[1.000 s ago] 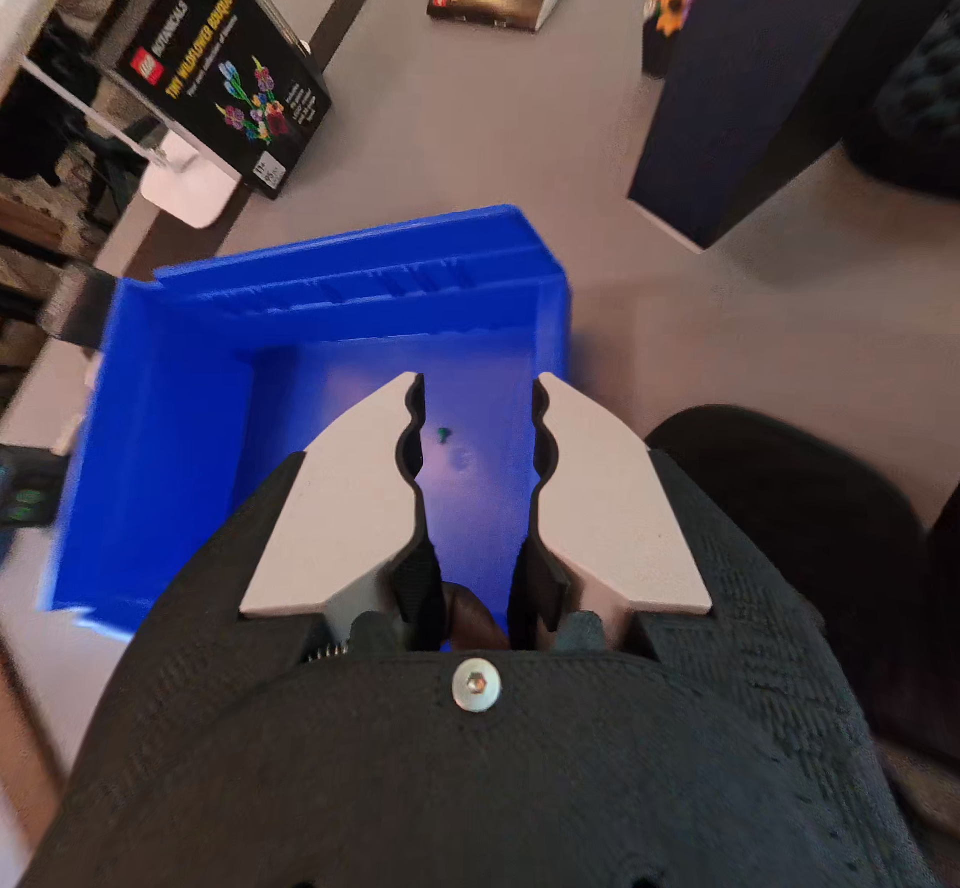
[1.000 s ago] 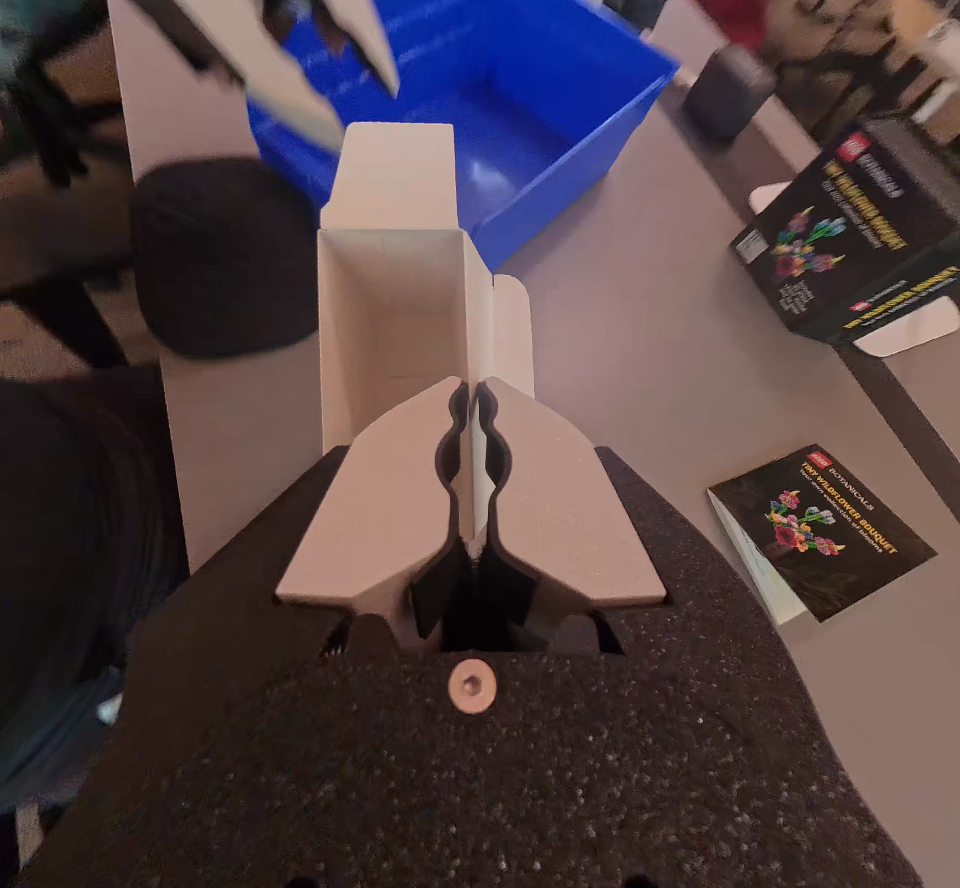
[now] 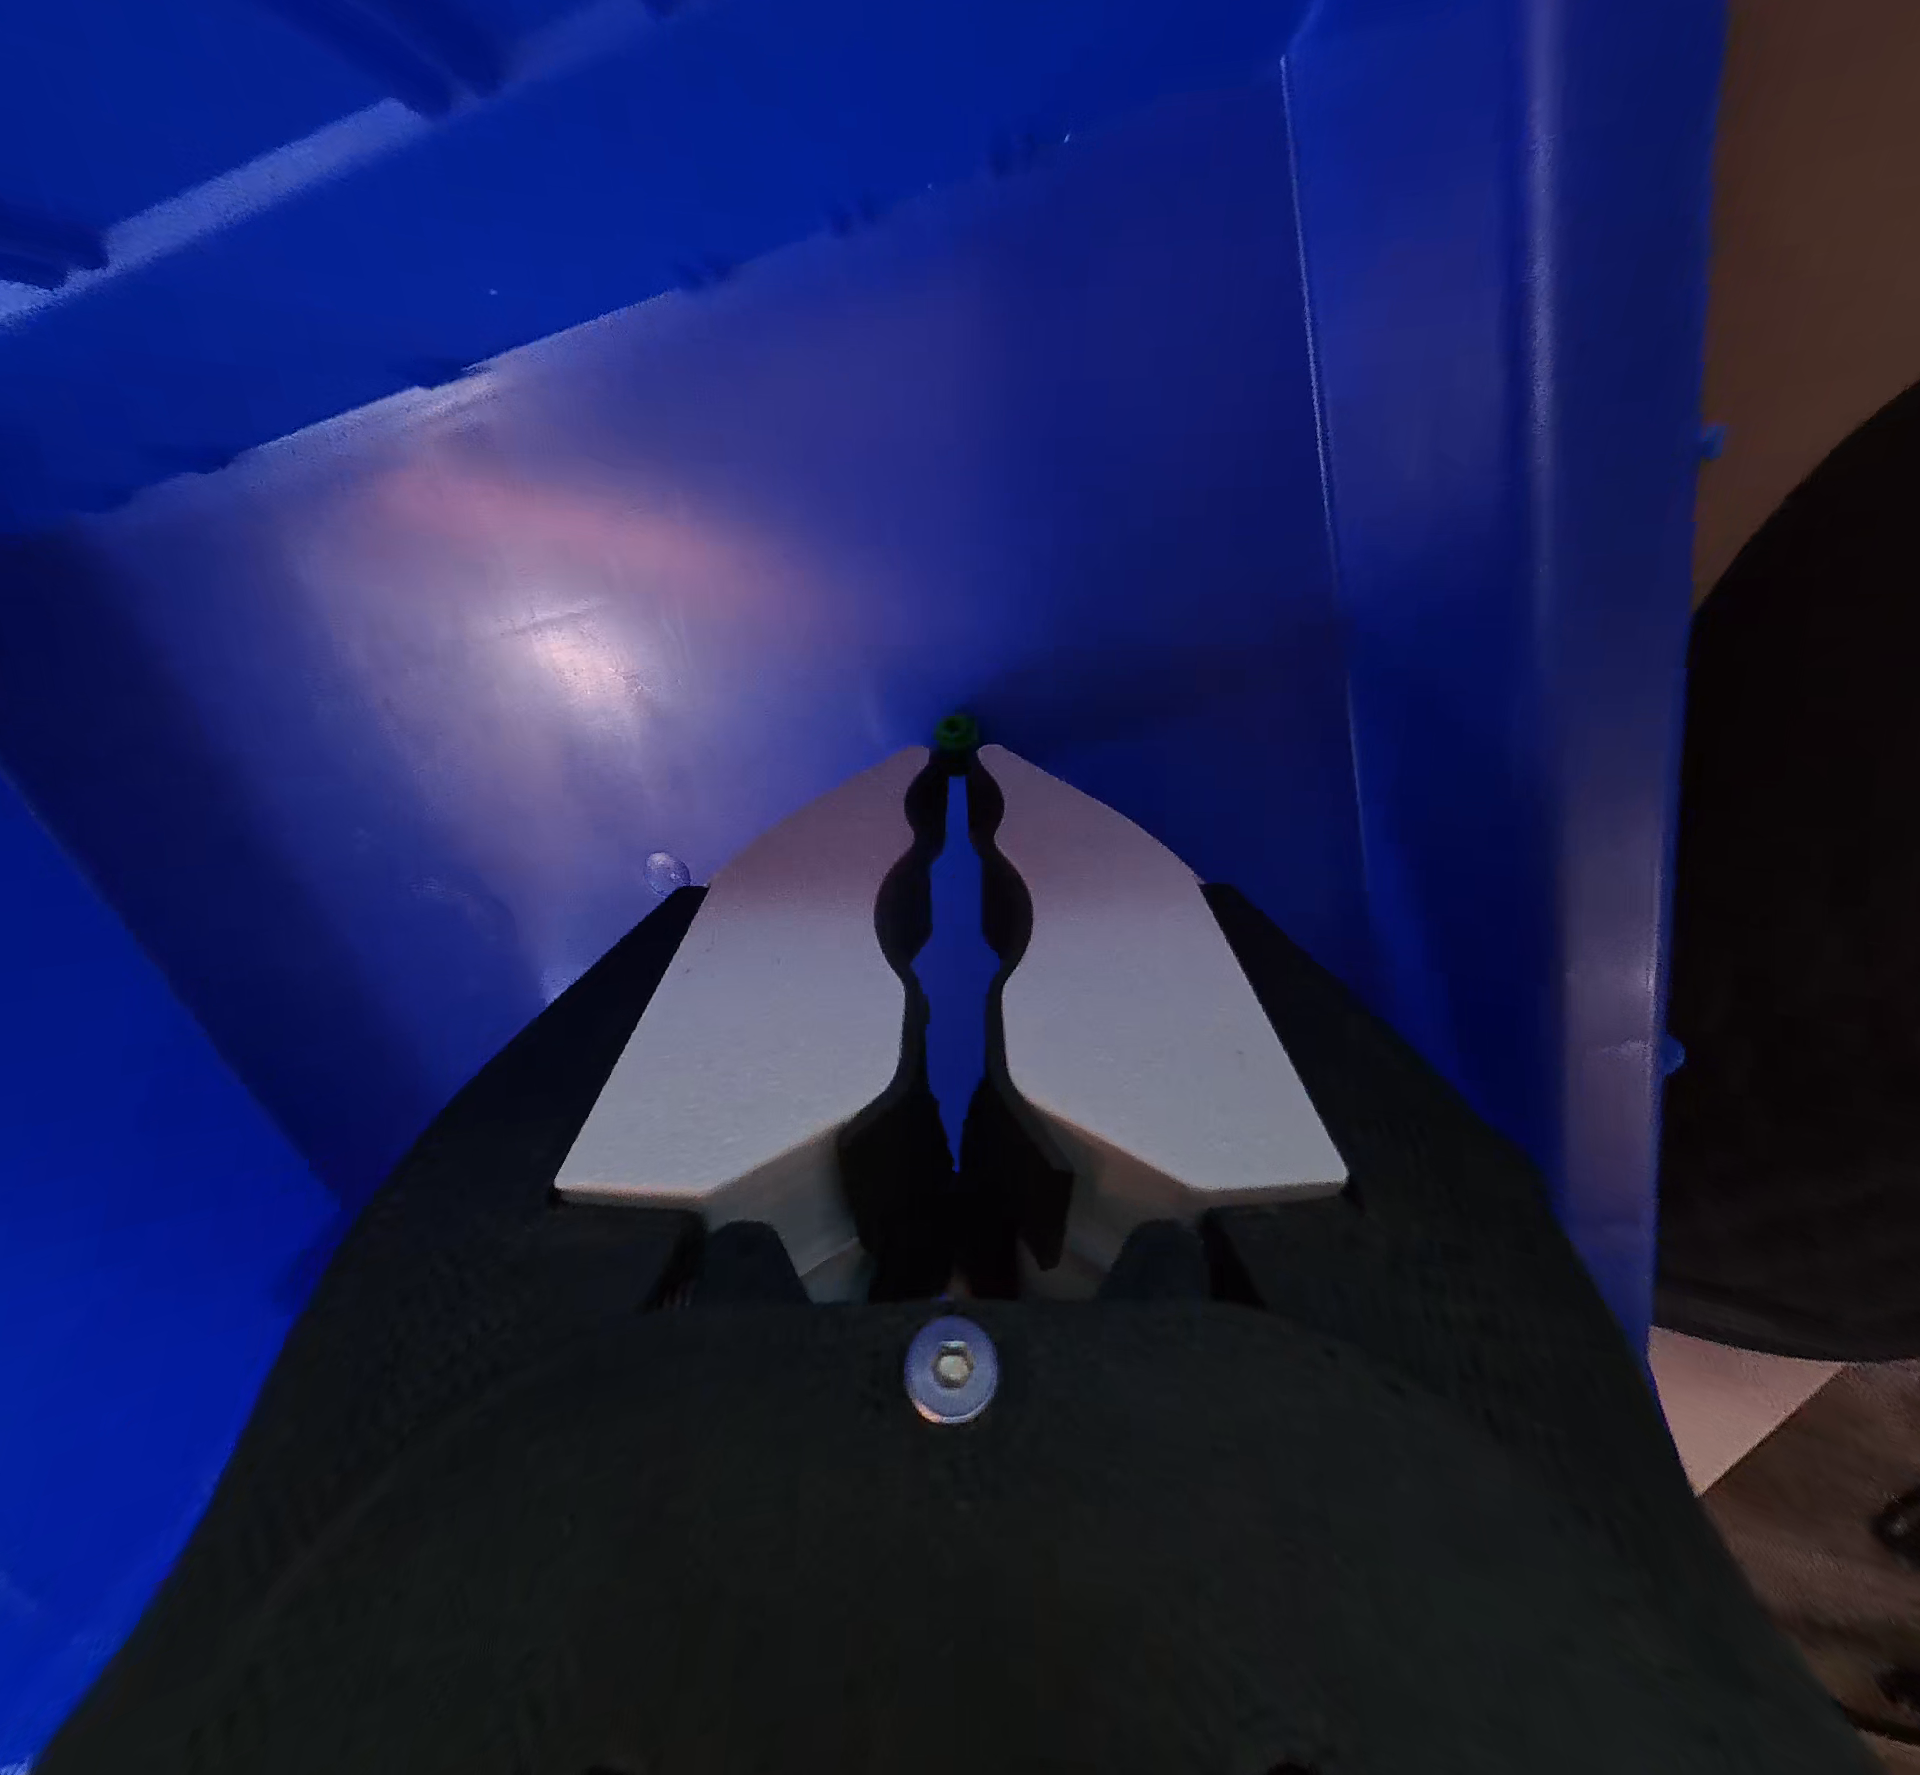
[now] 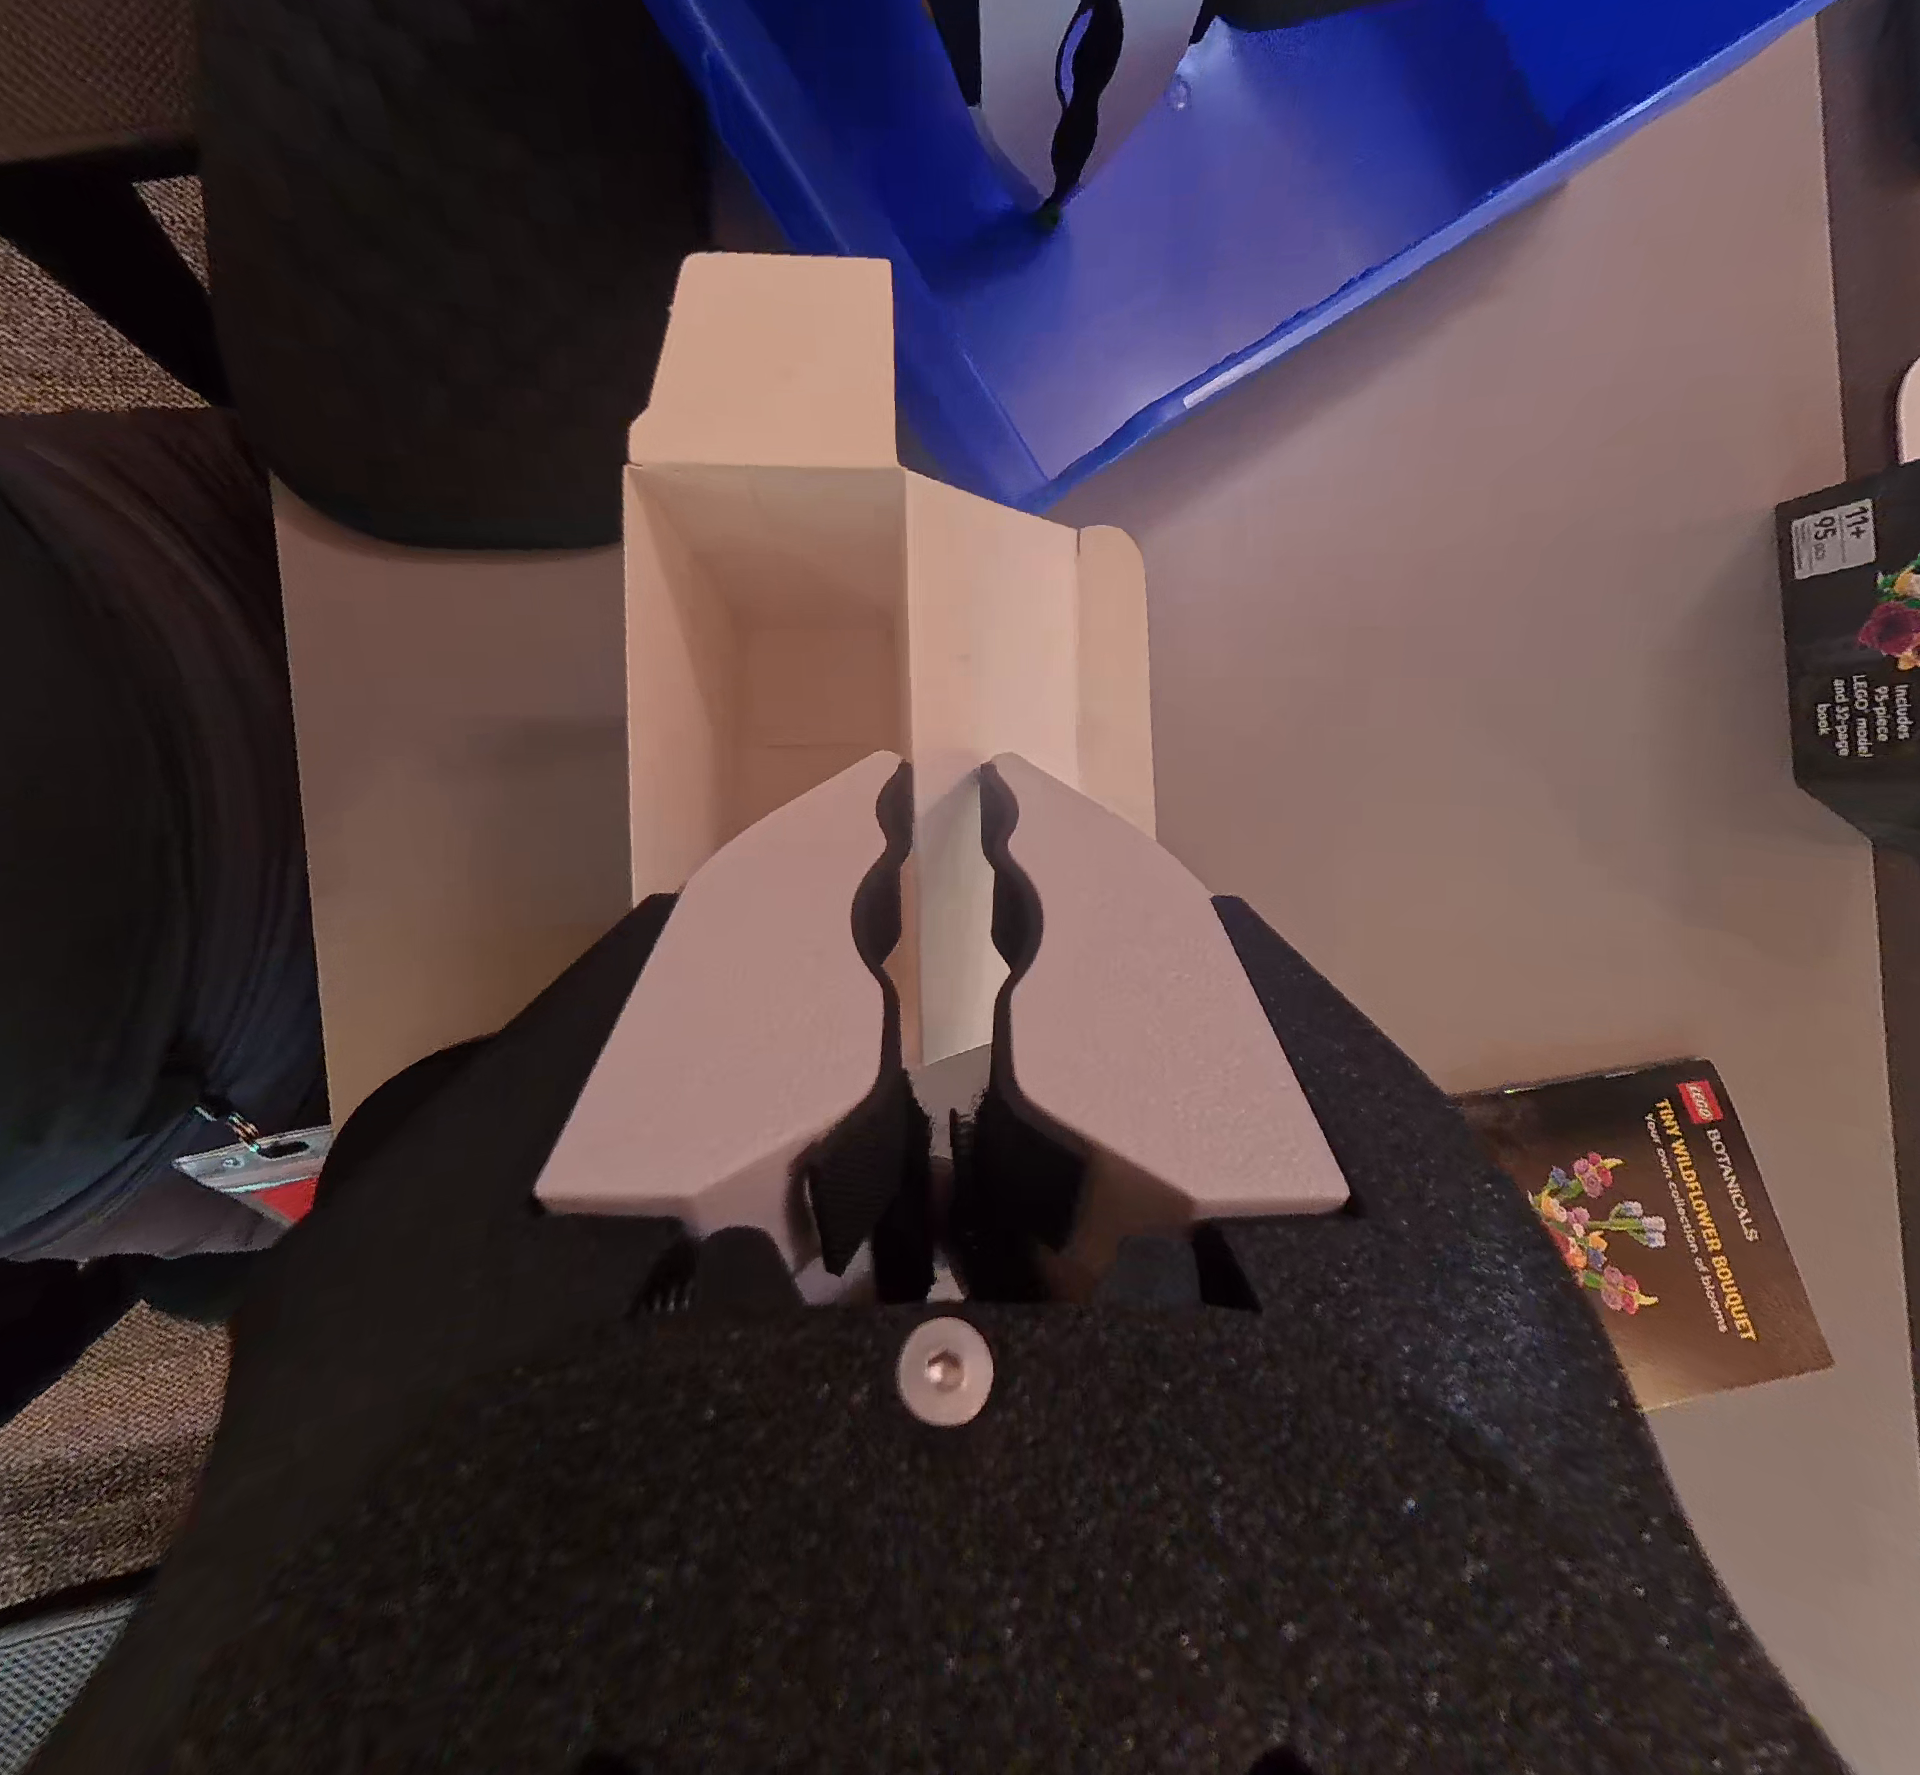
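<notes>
My left gripper (image 3: 954,757) is down inside a blue bin (image 3: 1455,582), its tips shut on a tiny green piece (image 3: 956,733) at the bin floor near the right wall. It also shows in the right wrist view (image 4: 1051,208), tips on the bin (image 4: 1351,291) floor. My right gripper (image 4: 940,775) straddles the top edge of one wall of an open white cardboard box (image 4: 769,582) that stands on the table. The fingers are slightly apart. The left finger is inside the box and the right one is over its folded-out flap (image 4: 997,624).
A small clear piece (image 3: 665,868) lies on the bin floor left of my left fingers. A black round object (image 4: 447,198) sits left of the white box. A black flower-printed box (image 4: 1860,665) and a matching booklet (image 4: 1652,1237) lie at the right on the grey table (image 4: 1455,738). The tips of one gripper are about 25 cm away from the tips of the other.
My left gripper has dropped into the bin and closed on the green piece. My right gripper has loosened on the box wall and now looks down more steeply.
</notes>
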The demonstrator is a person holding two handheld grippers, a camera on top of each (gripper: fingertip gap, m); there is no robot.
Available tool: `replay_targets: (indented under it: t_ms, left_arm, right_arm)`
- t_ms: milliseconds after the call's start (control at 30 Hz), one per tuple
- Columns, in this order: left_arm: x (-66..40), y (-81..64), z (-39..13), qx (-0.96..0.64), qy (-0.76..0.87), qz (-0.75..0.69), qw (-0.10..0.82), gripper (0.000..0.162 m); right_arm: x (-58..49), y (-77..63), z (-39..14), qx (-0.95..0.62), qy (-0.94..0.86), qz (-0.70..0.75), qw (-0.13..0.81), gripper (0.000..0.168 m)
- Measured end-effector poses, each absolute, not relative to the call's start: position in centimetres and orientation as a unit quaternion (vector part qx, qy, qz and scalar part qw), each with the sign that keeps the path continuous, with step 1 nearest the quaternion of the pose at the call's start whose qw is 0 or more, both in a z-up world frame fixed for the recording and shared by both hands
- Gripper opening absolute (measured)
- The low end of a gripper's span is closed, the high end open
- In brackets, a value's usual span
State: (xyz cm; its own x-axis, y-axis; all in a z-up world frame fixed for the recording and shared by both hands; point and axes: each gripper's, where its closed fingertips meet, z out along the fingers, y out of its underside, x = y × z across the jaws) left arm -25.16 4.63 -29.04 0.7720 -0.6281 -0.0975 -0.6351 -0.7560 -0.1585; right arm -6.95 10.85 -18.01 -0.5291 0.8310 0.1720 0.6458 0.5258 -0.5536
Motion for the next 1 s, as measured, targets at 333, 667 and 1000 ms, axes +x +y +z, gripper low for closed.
replay_targets:
  t_ms: [333,667,1000]
  left_arm:
    - [-24.2,5.5,-21.5,-0.912,0.31,0.071,0.259,0.003]
    - [-11.8,5.1,-11.3,-0.81,0.409,-0.005,0.421,0.003]
    - [-7.4,7.8,-14.7,-0.827,0.459,-0.023,0.325,0.004]
  right_arm:
    - [-6.9,11.0,-16.9,-0.443,-0.827,0.262,0.226,0.016]
    - [-6.6,10.5,-14.7,-0.44,-0.801,0.314,0.257,0.017]
    - [-4.3,10.6,-13.4,-0.442,-0.777,0.343,0.289,0.017]
